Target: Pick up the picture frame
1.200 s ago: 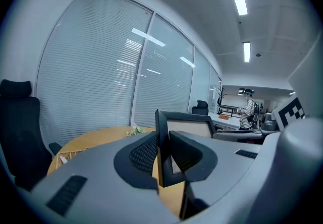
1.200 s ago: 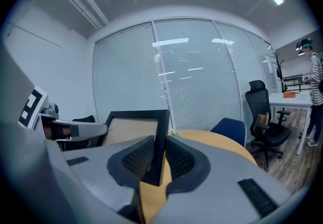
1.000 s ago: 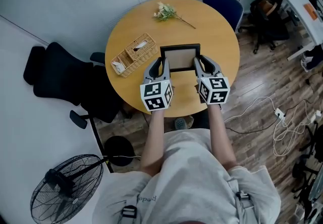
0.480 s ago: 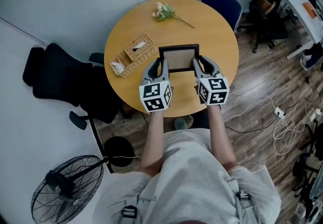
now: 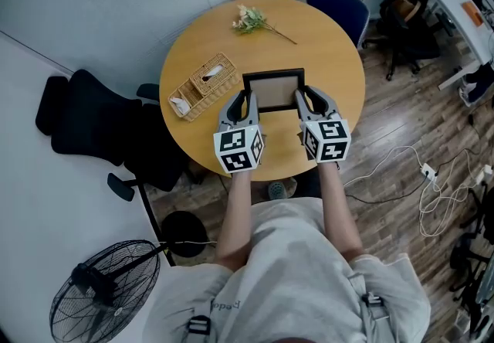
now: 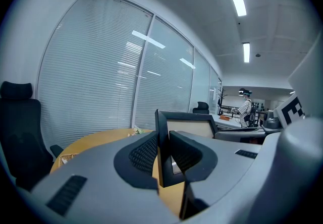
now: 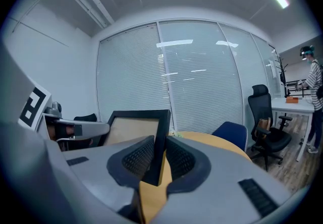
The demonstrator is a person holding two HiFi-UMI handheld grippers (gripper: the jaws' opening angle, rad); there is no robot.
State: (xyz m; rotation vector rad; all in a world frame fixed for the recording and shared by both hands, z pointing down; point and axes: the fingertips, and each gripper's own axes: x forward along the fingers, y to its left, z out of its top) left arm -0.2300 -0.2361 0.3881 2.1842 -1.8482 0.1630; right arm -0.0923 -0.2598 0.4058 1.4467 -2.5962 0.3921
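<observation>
Black rectangle picture frame with tan middle (image 5: 274,89) standing upright over round wooden table (image 5: 324,40), on person's side of it.
Left gripper (image 5: 246,99) pinching its left bar, right gripper (image 5: 302,97) pinching its right bar. Probably two grips so frame is not tipping.
Both arms reaching forward side by side, grippers pointing slightly down.
</observation>
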